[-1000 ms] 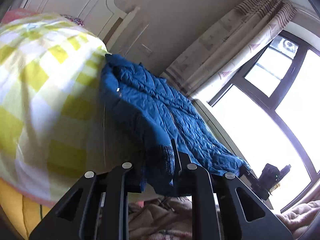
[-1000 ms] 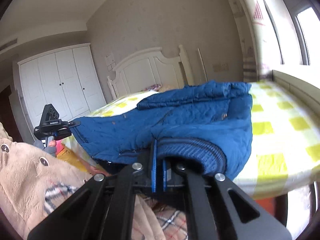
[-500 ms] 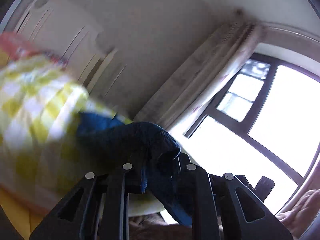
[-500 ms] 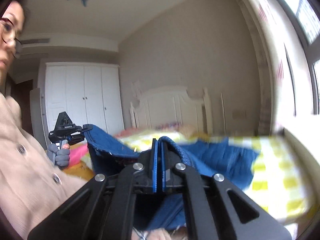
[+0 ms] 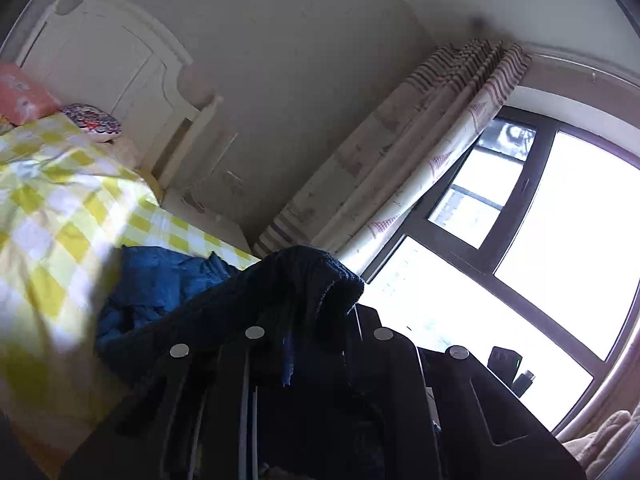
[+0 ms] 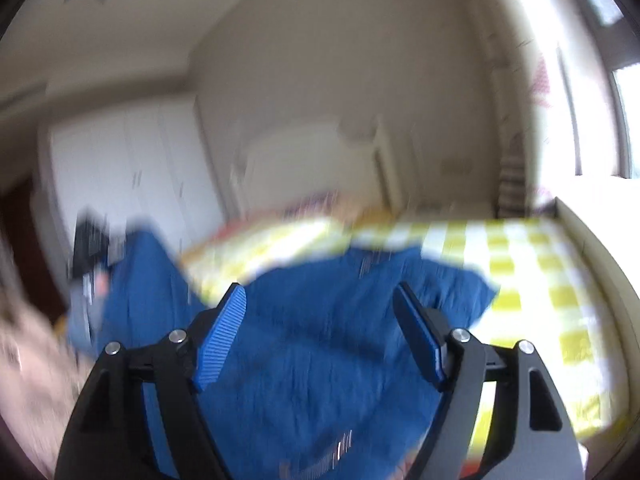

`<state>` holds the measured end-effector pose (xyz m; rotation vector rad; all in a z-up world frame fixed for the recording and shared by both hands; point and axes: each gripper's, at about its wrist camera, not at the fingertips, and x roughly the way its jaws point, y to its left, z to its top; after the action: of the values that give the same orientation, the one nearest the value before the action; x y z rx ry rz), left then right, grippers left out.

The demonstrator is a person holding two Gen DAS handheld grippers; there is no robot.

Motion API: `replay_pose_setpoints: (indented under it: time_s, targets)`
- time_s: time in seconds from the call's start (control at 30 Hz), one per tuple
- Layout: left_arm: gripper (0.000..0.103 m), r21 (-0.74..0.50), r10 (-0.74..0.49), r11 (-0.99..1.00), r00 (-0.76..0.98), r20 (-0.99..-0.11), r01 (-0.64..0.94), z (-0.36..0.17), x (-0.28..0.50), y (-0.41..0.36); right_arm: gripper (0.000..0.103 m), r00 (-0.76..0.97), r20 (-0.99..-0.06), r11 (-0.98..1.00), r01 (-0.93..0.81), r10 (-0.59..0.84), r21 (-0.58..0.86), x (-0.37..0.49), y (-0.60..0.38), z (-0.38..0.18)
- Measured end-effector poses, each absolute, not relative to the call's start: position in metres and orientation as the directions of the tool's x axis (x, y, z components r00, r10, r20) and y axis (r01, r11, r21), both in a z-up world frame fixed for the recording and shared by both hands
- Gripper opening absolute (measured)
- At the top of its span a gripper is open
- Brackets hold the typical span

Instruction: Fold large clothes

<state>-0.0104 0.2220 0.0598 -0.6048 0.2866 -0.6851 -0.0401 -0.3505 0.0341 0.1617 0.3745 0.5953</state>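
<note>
A blue quilted jacket (image 6: 320, 344) lies spread on the bed with the yellow-and-white checked cover (image 6: 552, 280). My right gripper (image 6: 320, 300) is open and empty, just above the jacket; this view is blurred. My left gripper (image 5: 316, 320) is shut on the jacket's dark knit cuff (image 5: 320, 276), which bulges up between the fingers. The rest of the jacket (image 5: 160, 280) trails to the left onto the checked cover (image 5: 60, 208). The left gripper also shows at the far left of the right wrist view (image 6: 90, 248), holding a corner of the jacket.
A white headboard (image 5: 120, 60) and pillows (image 5: 24, 96) stand at the bed's far end. A striped curtain (image 5: 420, 148) and a large window (image 5: 540, 240) are on the right. White wardrobe doors (image 6: 120, 176) stand at the back left.
My right gripper has opened and let go of the jacket's cuff, and the jacket has dropped back onto the bed. My left gripper still holds its cuff and has tilted upward.
</note>
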Motion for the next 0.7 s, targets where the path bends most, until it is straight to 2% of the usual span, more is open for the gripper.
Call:
replay_pose_setpoints:
  time_s: [0.17, 0.27, 0.33, 0.43, 0.6, 0.7]
  targets:
    - [0.016, -0.585, -0.641, 0.646, 0.765, -0.067, 0.490, 0.054, -0.032, 0.238, 0.079, 0.507, -0.406, 0.630, -0.728, 0.760, 0.270, -0.102, -0.329, 0.002]
    - [0.016, -0.603, -0.639, 0.637, 0.766, -0.065, 0.480, 0.048, -0.030, 0.242, 0.079, 0.423, -0.457, 0.565, -0.791, 0.782, 0.234, -0.135, -0.319, -0.011]
    - [0.016, -0.614, -0.648, 0.627, 0.759, -0.070, 0.479, 0.049, -0.023, 0.239, 0.079, 0.440, -0.482, 0.587, -0.783, 0.758, 0.207, -0.147, -0.306, -0.009]
    - [0.016, -0.597, -0.659, 0.631, 0.749, -0.076, 0.495, 0.062, -0.010, 0.223, 0.062, 0.398, -0.467, 0.543, -0.808, 0.790, 0.229, -0.139, -0.285, -0.012]
    - [0.016, -0.556, -0.662, 0.660, 0.741, -0.112, 0.506, 0.085, 0.027, 0.193, 0.061, 0.247, -0.527, 0.439, -0.854, 0.814, 0.279, -0.130, -0.264, -0.023]
    - [0.016, -0.578, -0.666, 0.649, 0.737, -0.118, 0.495, 0.085, 0.045, 0.188, 0.061, 0.268, -0.530, 0.469, -0.834, 0.805, 0.290, -0.138, -0.275, -0.028]
